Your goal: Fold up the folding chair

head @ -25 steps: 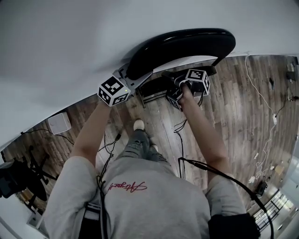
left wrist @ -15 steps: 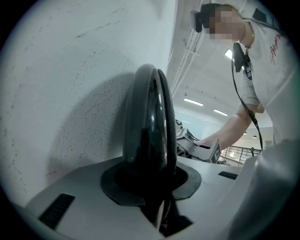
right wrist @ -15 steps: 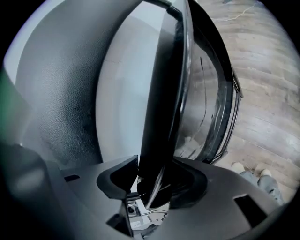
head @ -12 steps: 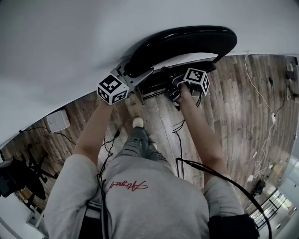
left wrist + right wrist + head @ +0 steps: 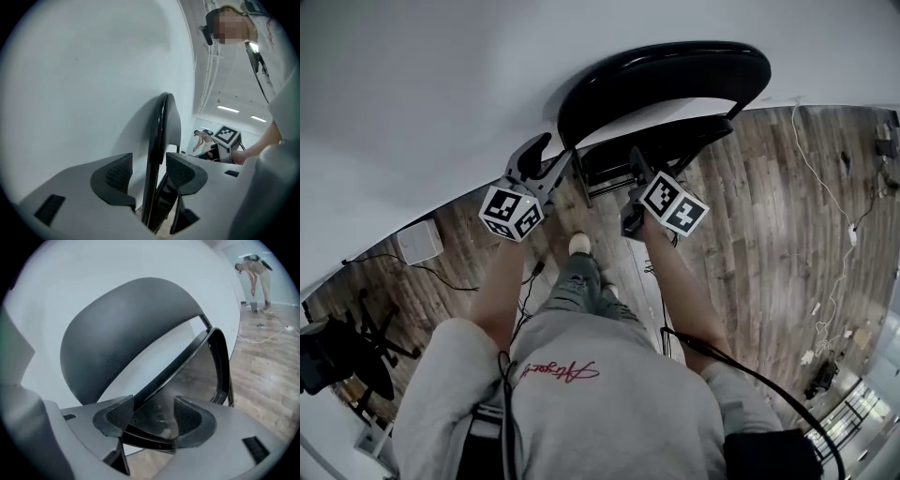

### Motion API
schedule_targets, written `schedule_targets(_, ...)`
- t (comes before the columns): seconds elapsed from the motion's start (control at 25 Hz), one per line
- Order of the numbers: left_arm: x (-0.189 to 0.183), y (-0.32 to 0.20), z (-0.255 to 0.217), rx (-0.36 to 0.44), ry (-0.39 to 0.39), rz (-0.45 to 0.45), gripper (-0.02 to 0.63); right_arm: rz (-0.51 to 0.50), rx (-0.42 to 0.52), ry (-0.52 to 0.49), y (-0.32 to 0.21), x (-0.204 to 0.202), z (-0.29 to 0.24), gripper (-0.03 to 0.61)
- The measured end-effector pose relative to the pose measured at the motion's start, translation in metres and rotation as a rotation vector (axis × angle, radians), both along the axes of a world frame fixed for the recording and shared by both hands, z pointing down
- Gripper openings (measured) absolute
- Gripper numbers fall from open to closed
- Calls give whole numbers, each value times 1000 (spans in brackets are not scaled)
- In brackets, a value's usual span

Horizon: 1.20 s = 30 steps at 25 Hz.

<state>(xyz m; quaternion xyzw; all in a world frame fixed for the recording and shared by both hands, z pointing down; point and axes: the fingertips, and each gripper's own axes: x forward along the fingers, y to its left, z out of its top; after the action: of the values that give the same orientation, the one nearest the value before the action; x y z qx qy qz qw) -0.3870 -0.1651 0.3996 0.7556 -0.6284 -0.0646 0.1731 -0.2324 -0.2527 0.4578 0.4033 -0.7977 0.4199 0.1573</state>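
The black folding chair (image 5: 666, 80) stands near the white wall, its seat (image 5: 637, 155) swung up toward the backrest. My left gripper (image 5: 534, 153) sits just left of the backrest's edge, clear of it, jaws opening. In the left gripper view the chair (image 5: 157, 140) shows edge-on beyond the gap between the pads (image 5: 115, 176), with space on both sides. My right gripper (image 5: 634, 178) is at the seat's lower edge, jaws opening. The glossy seat edge (image 5: 150, 425) lies between its pads (image 5: 190, 416), with a gap at the right pad.
Wood floor (image 5: 769, 206) with loose cables (image 5: 834, 197) runs to the right. A white box (image 5: 417, 246) and a black stand (image 5: 347, 356) sit at the left. The person's shoe (image 5: 578, 247) is just below the chair. Another person (image 5: 255, 273) stands far off.
The left gripper has let go of the backrest's edge and drawn back down-left. The right gripper has rolled and pulled back toward the person, its jaws wider. The chair stays where it was.
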Motion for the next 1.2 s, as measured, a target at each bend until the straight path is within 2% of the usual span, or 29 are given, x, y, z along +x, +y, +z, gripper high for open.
schedule_targets(0.16,28,14,-21,70,-16,14,224,-124,249,105,22,11,-29,256)
schedule_targets(0.28,55,21,-47,127,-32,23,224,-204,435,122,41,10,-70,248)
schedule_targets(0.32,64,24,-56,141,-34,24,224,-210,491,122,47,11,-84,214)
schedule_targets(0.36,74,26,-65,151,-34,28,224,-208,546,125,52,13,-99,114)
schedule_targets(0.4,83,29,-73,162,-31,37,224,-202,598,128,57,16,-114,41)
schedule_targets(0.52,106,39,-98,207,-17,59,194,-195,714,110,71,24,-155,41)
schedule_targets(0.6,119,45,-112,223,-33,59,172,-201,763,81,82,30,-179,35)
schedule_targets(0.76,147,65,-129,226,-152,57,88,-228,838,33,110,46,-213,25)
schedule_targets(0.88,162,77,-145,242,-202,20,53,-252,869,7,128,59,-227,23)
schedule_targets(1.2,197,118,-179,297,-193,-39,15,-276,904,-37,174,93,-246,20)
